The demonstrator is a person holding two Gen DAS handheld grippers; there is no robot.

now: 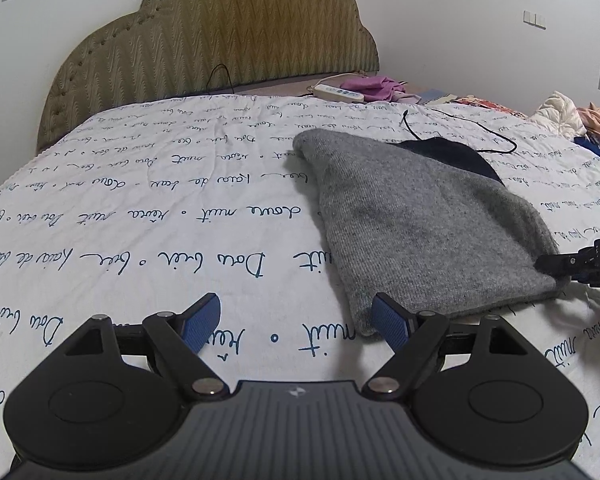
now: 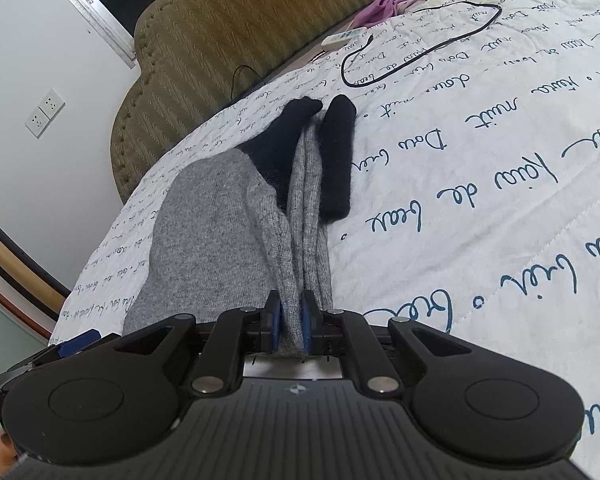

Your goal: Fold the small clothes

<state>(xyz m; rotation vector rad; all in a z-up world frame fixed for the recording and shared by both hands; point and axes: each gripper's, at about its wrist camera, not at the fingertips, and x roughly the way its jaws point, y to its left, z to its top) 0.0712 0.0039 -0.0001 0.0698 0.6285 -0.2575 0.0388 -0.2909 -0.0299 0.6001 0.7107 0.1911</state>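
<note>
A small grey knit garment (image 1: 424, 224) with dark navy ends lies on the white bed cover printed with blue script (image 1: 160, 208). My left gripper (image 1: 296, 322) is open and empty, low over the cover at the garment's near left corner. Its right pad (image 1: 392, 322) is beside the grey edge. My right gripper (image 2: 291, 322) is shut on a bunched edge of the grey garment (image 2: 220, 240). The navy ends (image 2: 336, 156) stretch away from it. The right gripper also shows in the left wrist view (image 1: 580, 264) at the garment's right edge.
A padded olive headboard (image 1: 216, 36) stands behind the bed. A black cable (image 2: 420, 44), a white remote (image 1: 338, 93) and purple cloth (image 1: 376, 86) lie near the head of the bed. More clothes (image 1: 572, 116) are piled at the far right.
</note>
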